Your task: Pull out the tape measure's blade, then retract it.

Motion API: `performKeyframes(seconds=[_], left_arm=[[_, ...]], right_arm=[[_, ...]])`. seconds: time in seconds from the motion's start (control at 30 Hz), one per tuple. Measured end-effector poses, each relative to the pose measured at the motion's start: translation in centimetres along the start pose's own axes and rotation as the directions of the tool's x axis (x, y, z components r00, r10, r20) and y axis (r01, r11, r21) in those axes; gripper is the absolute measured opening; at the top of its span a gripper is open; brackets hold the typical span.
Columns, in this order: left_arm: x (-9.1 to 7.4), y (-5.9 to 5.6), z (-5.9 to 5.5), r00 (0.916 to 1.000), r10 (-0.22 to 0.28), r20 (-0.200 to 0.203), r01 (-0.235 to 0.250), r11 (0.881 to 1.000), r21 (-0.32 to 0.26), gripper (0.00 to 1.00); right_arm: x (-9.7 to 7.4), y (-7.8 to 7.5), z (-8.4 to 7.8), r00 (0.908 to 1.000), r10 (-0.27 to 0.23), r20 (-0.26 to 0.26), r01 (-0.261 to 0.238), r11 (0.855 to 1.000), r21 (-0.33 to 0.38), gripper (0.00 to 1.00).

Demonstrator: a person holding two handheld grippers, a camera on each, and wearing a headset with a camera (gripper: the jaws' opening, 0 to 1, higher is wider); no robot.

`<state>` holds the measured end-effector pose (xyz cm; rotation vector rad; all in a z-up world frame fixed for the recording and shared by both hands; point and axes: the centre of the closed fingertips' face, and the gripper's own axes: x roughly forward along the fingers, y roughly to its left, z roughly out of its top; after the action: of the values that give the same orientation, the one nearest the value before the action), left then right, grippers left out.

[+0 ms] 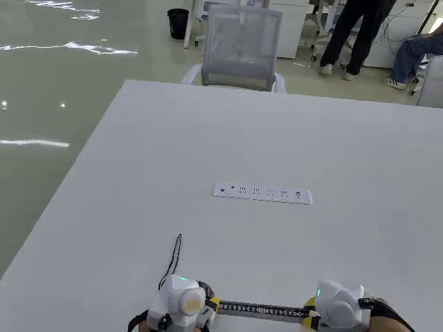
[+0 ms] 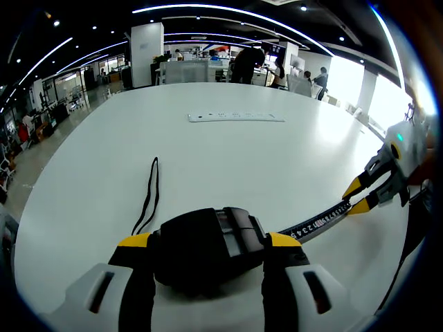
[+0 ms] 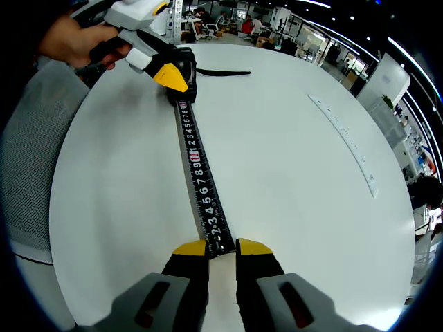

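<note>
Blade, black with white numerals, spans the near edge of the counter between left tongs and right tongs in the head view. A white power strip lies farther out, a black lanyard beside the left tongs.

Left gripper view: tongs clamped on the black tape measure case, jaws held apart by it.

Right gripper view: tongs pinched tight on the blade's tip. Digits 2 to 9 read, then a red mark. A hand grips the far tool.
</note>
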<state>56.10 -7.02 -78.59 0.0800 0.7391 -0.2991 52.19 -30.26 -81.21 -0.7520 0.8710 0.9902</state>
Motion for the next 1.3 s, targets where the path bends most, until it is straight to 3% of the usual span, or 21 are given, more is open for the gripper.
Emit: performKeyframes(seconds=[0.4, 1.3], left_arm=[[-0.1, 0.0, 0.0, 1.0, -0.007, -0.003, 0.007, 1.0, 0.008, 0.58], [-0.1, -0.1, 0.0, 0.9998, -0.018, 0.001, 0.018, 1.0, 0.012, 0.59]], right_arm=[[0.1, 0.0, 0.0, 1.0, -0.001, -0.005, 0.0, 1.0, -0.006, 0.12], [0.7, 0.6, 1.8, 0.9999, 0.003, 0.01, -0.003, 1.0, -0.015, 0.12]])
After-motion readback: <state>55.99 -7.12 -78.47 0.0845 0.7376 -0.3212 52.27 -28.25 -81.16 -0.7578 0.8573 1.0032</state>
